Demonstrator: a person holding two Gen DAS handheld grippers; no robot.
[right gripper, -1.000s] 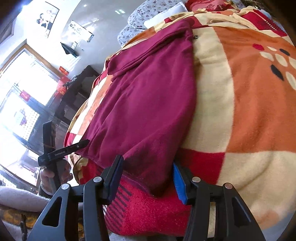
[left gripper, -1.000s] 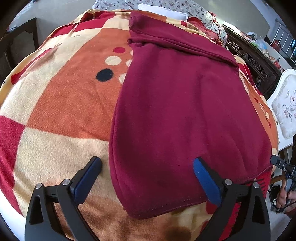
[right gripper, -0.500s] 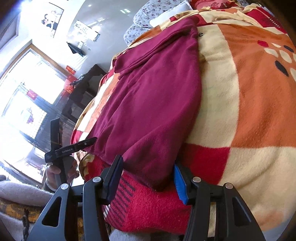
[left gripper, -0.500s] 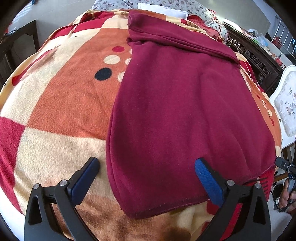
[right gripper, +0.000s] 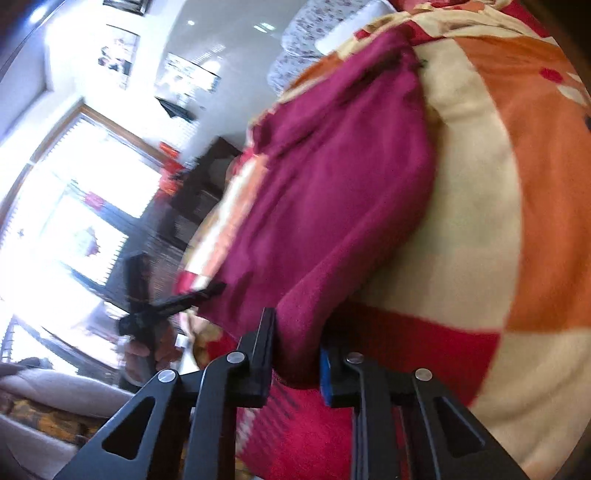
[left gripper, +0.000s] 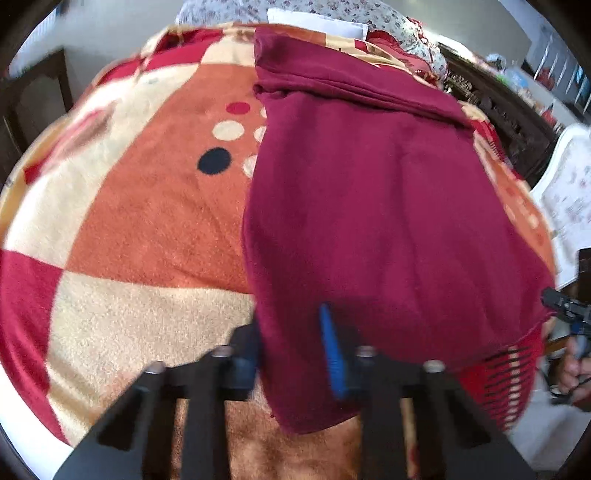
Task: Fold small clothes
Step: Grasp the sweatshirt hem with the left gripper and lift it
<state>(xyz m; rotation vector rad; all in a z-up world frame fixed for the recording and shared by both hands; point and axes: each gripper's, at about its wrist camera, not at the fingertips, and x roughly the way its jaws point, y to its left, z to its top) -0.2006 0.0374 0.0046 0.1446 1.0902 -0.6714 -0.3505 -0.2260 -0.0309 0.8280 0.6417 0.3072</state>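
Note:
A maroon fleece garment [left gripper: 369, 192] lies lengthwise on a patterned blanket, its far end folded over. My left gripper [left gripper: 291, 347] is shut on the garment's near left corner, cloth bunched between the blue pads. In the right wrist view the same garment [right gripper: 332, 192] runs away from me, and my right gripper [right gripper: 297, 350] is shut on its other near corner. The right gripper's tip [left gripper: 561, 306] shows at the right edge of the left wrist view, and the left gripper [right gripper: 173, 306] shows at the left of the right wrist view.
The blanket [left gripper: 140, 221] is orange, cream and red with dots and covers a bed. Floral pillows [left gripper: 325, 14] lie at the far end. A dark carved wooden frame [left gripper: 495, 107] and a white chair [left gripper: 569, 206] stand to the right. Bright windows [right gripper: 74, 206] are at left.
Both grippers went from open around the garment's near corners to shut on them. The left gripper's jaws closed far inward and the near hem has bunched up.

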